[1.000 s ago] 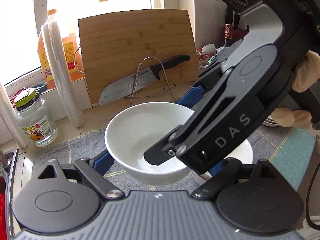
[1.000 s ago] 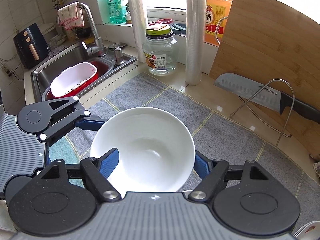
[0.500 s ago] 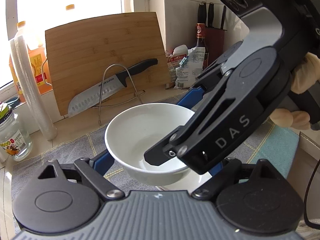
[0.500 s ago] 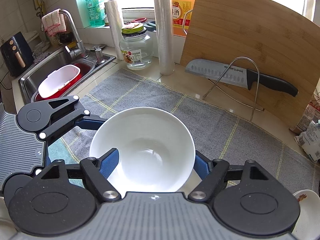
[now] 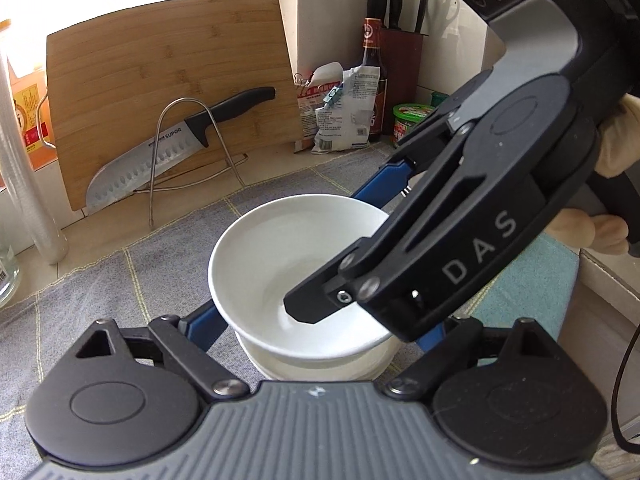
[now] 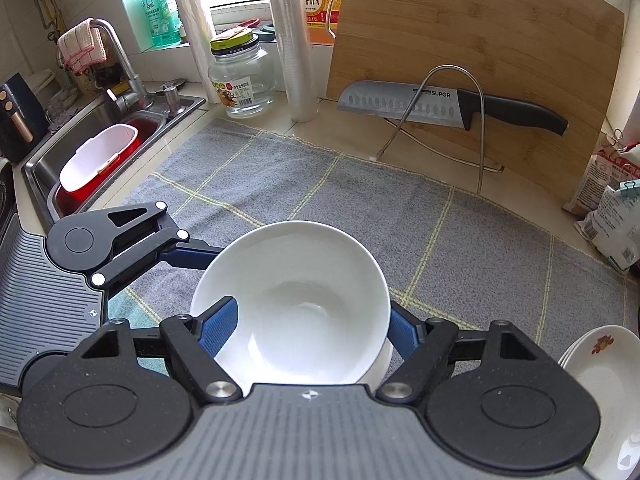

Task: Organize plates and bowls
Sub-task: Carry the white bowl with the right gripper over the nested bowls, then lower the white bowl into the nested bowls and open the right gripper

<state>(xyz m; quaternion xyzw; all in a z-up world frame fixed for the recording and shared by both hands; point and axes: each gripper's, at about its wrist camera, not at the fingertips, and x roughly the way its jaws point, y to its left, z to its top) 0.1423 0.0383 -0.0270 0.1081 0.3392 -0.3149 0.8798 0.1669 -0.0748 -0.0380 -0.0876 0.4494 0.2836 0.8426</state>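
A plain white bowl [image 5: 280, 240] [image 6: 304, 272] hangs low over the grey cloth, held from two sides. My left gripper [image 5: 318, 330] is shut on it, blue fingers [image 5: 204, 324] pressed against its sides. My right gripper [image 6: 308, 326] is shut on the same bowl, and its far finger [image 5: 384, 184] meets the bowl's back rim in the left wrist view. Directly beneath sits a second white bowl [image 5: 320, 366] [image 6: 382, 364]; whether the two touch is hidden. In the right wrist view, one finger [image 6: 188, 254] of the left gripper reaches the bowl's left rim.
A stack of flower-patterned plates [image 6: 600, 364] lies at the right. Behind stand a bamboo cutting board [image 6: 480, 40], a knife [image 6: 440, 104] on a wire rack, a glass jar [image 6: 240, 76] and food bags [image 5: 344, 108]. The sink [image 6: 100, 140] is at the left. A gloved hand [image 5: 612, 140] holds the right gripper.
Both grippers have carried the bowl rightward along the counter and a little lower, away from the sink. The second bowl now shows right under it. Neither grip has changed.
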